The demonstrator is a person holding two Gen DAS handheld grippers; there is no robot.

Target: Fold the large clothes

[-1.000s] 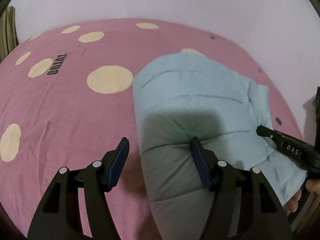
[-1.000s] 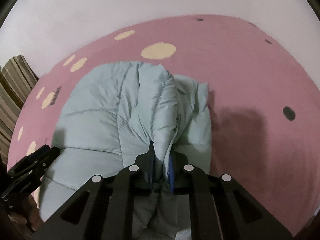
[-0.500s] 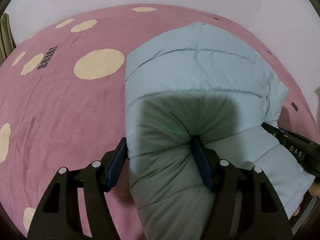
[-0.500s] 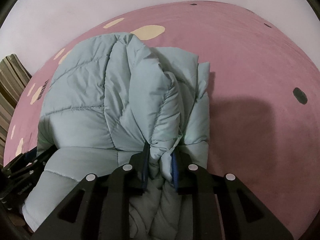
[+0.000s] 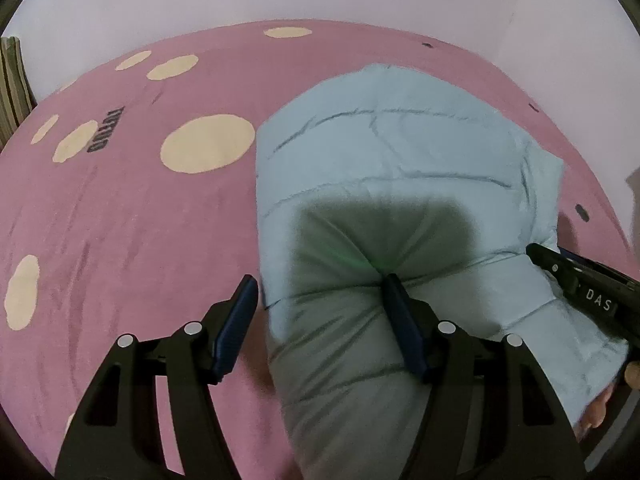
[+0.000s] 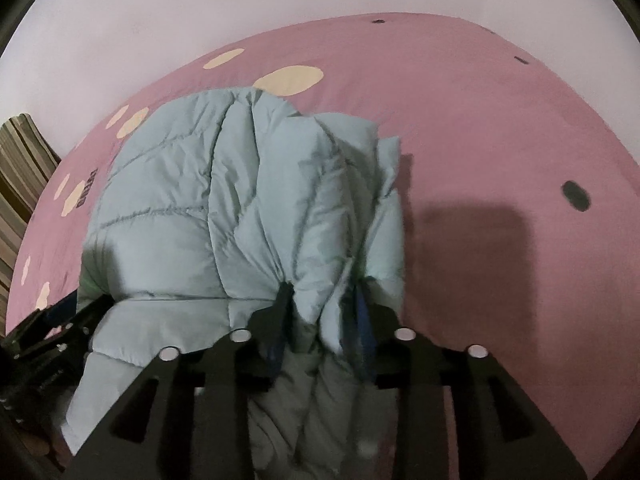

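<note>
A light blue puffer jacket [image 5: 400, 184] lies bundled on the pink bed cover [image 5: 132, 216]. My left gripper [image 5: 320, 300] is open over its near left edge, with the right finger pressing into the fabric. In the right wrist view the jacket [image 6: 248, 208] rises in bunched folds. My right gripper [image 6: 322, 296] has its jaws partly apart with a thick fold of the jacket still between them. The right gripper also shows in the left wrist view [image 5: 576, 280] at the jacket's right edge. The left gripper shows in the right wrist view [image 6: 52, 332] at lower left.
The pink cover has cream spots [image 5: 208, 148] and dark lettering [image 5: 106, 130]. A white wall [image 6: 200, 8] stands behind the bed. A striped cloth [image 6: 20, 168] sits at the far left. Bare cover [image 6: 500, 160] lies right of the jacket.
My right gripper's jaws have widened on the jacket fold over the last second. The jacket bulked up toward the cameras, then settled back a little. My left gripper stayed open.
</note>
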